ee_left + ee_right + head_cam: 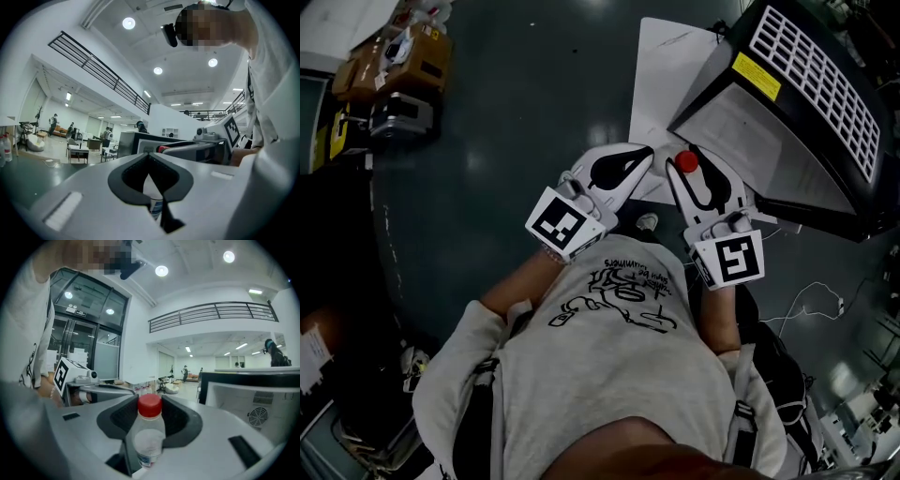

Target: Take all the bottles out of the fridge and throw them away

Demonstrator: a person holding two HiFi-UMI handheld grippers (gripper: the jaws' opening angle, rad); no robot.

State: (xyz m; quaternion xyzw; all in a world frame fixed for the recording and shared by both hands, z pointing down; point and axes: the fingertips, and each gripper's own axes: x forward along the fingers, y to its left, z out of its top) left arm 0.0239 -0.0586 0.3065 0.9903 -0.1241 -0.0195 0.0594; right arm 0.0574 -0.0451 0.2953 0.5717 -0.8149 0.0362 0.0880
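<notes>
Holds left claw (637, 159) and right claw (689, 169) side by side at frame centre, bare forearms bent before the chest. Clamps the right on a red-capped bottle (149, 427); pinches the left, tips nearly meeting, round a second bottle (156, 207).

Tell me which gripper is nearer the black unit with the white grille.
Right. The right gripper, clamping a red-capped bottle, sits just beside the unit; the left gripper is farther off, beyond the right one.

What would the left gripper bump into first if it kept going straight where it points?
The left gripper would probably hit the black cabinet first; it sits straight beyond the jaws. Depth is hard to judge.
</notes>
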